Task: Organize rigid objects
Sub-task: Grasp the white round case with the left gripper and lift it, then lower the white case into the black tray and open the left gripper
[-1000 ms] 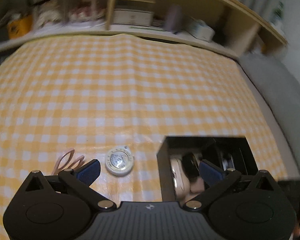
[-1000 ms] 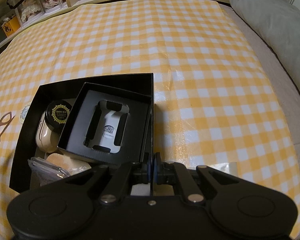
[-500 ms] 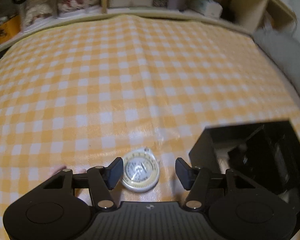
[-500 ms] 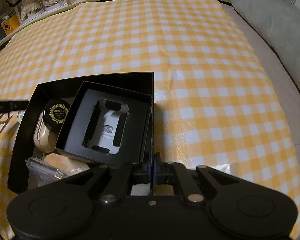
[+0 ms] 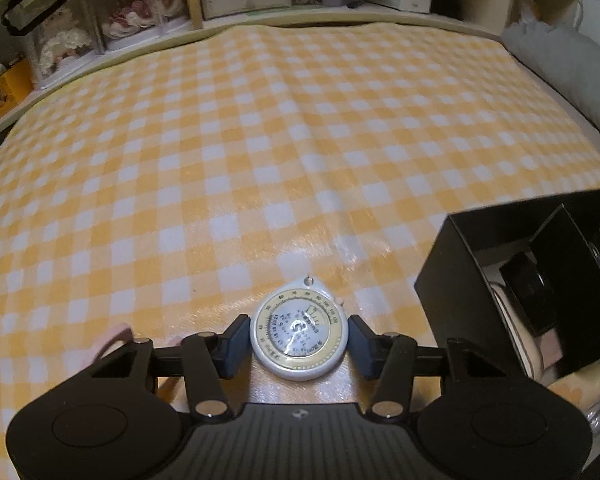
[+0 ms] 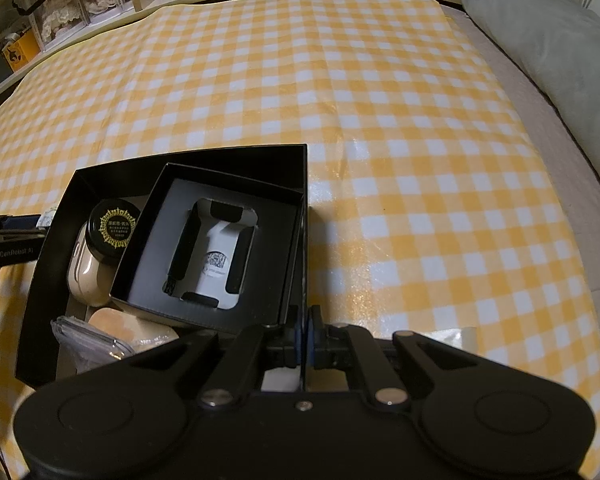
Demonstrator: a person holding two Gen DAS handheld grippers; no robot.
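A round white tape measure [image 5: 299, 332] with a yellow dial ring lies on the yellow checked cloth. My left gripper [image 5: 298, 339] is open, one finger on each side of it, close to its rim. A large black box [image 6: 188, 168] lies right of it and also shows in the left wrist view [image 5: 452, 264]. It holds a smaller black box [image 6: 276, 248] with a white insert, a black round jar [image 6: 114, 224], a beige case [image 6: 84, 276] and a clear packet [image 6: 88, 340]. My right gripper [image 6: 303, 340] is shut on the large box's right wall.
A pink hair clip [image 5: 110, 340] lies left of the left gripper. Shelves with doll cases [image 5: 100, 20] and small boxes run along the far edge. A grey cushion [image 6: 548, 60] lies at the right. A small transparent item [image 6: 460, 336] lies by the right gripper.
My left gripper moved left from over the black box to the tape measure, came down around it and narrowed its opening. My right gripper has stayed shut on the box wall.
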